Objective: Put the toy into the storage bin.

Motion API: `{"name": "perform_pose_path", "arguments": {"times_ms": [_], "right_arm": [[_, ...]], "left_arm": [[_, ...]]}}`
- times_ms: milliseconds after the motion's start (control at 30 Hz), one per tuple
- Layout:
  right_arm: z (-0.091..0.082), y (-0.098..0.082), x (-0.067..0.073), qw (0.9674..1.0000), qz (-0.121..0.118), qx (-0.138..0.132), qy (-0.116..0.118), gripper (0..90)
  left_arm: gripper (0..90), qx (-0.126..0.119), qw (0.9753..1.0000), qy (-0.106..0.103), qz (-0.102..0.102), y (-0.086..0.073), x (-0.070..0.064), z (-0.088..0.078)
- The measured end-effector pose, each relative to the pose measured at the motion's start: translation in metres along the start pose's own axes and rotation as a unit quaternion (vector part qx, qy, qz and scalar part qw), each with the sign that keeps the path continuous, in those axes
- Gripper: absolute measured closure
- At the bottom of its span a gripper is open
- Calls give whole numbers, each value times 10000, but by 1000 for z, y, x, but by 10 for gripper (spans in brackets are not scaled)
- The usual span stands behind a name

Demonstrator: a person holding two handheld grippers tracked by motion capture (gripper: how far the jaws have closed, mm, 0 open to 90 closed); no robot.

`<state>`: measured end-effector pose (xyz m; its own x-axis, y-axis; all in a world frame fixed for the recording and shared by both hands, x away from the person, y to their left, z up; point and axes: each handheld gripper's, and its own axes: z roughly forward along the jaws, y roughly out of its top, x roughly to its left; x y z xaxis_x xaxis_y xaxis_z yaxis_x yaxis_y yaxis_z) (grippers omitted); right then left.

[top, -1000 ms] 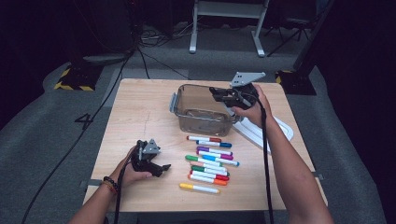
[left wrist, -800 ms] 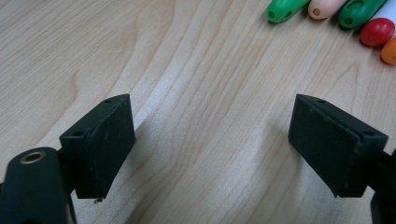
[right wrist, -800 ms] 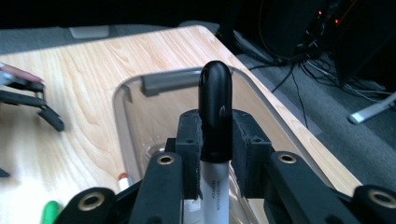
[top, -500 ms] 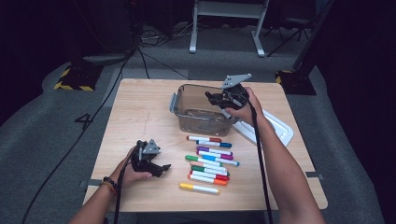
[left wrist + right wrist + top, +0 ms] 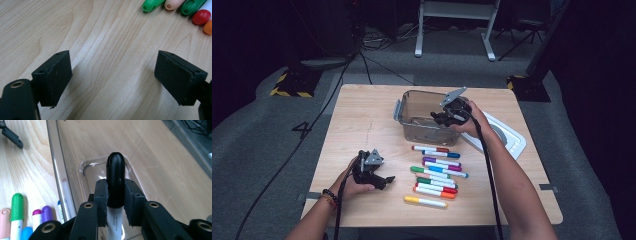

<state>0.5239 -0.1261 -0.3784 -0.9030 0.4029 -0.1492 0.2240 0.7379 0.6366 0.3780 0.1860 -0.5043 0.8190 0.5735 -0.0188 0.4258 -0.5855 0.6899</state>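
Inside, the clear plastic container (image 5: 422, 120) on the worktop (image 5: 362, 125) looks bare, its white lid (image 5: 507, 137) lying just beside it. Over its open top the right tool (image 5: 447, 116) clamps a black-capped marker (image 5: 115, 180), cap pointing into the container. Compared with a second ago, that tool has sunk from above the rim toward the container. The left tool (image 5: 384, 180) rests near the row of markers (image 5: 437, 170), jaws wide apart with nothing between them.

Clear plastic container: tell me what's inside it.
The clear container looks empty so far; the right gripper holds a black-capped marker above it. The near corner is hidden behind the jaws.
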Motion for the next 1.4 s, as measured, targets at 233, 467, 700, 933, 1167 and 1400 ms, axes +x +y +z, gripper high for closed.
{"name": "perform_pose_path", "arguments": {"times_ms": [233,467,700,933,1167,1400], "right_arm": [[7,0,4,9998,-39,147,107,732],[6,0,3,10000,94,-18,-16,637],[-4,-2,5,9992,164,-367,-50,588],[-31,-9,15,9933,373,-1094,-14,502],[-71,-27,38,9853,352,-1673,-1,387],[-96,-46,72,9804,236,-1956,40,364]], "left_arm": [[148,1,10000,-1,-1,0,0,0],[148,1,10000,-2,3,0,0,0],[148,1,10000,-3,4,0,0,0],[148,0,10000,-2,3,0,0,0],[148,0,10000,-3,6,0,0,0],[148,4,10000,-6,14,0,0,0]]}}
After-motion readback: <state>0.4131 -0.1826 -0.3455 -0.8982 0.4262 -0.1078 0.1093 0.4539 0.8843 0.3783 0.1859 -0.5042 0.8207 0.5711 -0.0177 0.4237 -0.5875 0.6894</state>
